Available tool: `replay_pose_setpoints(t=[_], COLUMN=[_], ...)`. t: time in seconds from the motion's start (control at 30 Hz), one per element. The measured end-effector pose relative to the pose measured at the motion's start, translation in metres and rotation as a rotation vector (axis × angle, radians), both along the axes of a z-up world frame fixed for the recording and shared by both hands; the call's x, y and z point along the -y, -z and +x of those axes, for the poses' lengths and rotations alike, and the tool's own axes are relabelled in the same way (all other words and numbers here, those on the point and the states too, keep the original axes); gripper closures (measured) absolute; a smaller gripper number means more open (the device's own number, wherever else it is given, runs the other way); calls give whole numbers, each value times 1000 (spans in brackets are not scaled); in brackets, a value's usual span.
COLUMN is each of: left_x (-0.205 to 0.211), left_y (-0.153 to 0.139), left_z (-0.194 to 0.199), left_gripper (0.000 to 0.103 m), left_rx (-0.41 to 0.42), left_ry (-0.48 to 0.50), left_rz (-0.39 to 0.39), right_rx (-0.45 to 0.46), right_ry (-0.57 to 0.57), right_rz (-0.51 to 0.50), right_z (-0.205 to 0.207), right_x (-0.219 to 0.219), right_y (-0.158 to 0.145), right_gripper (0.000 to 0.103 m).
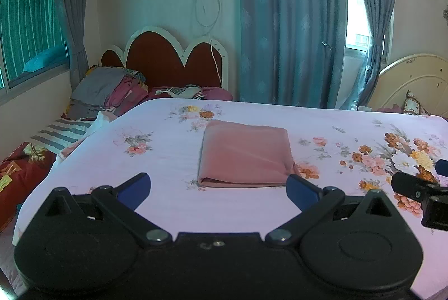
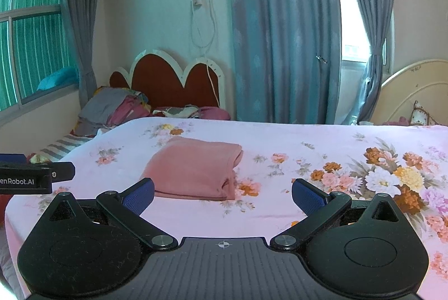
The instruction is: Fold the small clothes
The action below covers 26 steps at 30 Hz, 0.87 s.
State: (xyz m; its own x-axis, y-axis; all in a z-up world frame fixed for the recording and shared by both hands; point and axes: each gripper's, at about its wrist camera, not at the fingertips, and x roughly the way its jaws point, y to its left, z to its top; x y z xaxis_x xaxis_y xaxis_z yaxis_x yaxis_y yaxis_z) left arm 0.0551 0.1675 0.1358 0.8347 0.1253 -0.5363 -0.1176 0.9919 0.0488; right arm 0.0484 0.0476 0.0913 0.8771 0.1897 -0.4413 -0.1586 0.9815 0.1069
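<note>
The pink garment lies folded into a neat, flat rectangle on the bed sheet; the cloth looks soft and matte, with layered edges showing at its near right corner; the sheet is pale lilac, smooth, printed with flower bunches. The left gripper is held low over the sheet, just in front of the garment, not touching it; its black arms are spread wide and the blue ribbed pads stand far apart, nothing between them. The right gripper is level beside it, to the right of the garment; its tongs are also wide apart and empty.
</note>
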Motion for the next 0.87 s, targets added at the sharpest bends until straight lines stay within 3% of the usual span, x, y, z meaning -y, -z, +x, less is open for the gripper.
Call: replay_pose_setpoints(t=[0.6,0.73,0.8,0.87], left_x=[-7,-11,-12,-14], left_y=[12,22,27,33], left_z=[47,57,66,80], left_gripper=[0,9,8,0], left_rx=[-22,18,16,-3], left_ry=[15,61,69,73], left_rz=[-10,-30,-24,-15], right_rx=[-30,-56,-70,-90], right_ry=[13,21,24,31], right_rz=[12,20,18,12], right_z=[48,64,72,82], right_x=[-3,-4,-6,-9], right_y=[8,16,21,27], right_gripper=[0,0,0,0])
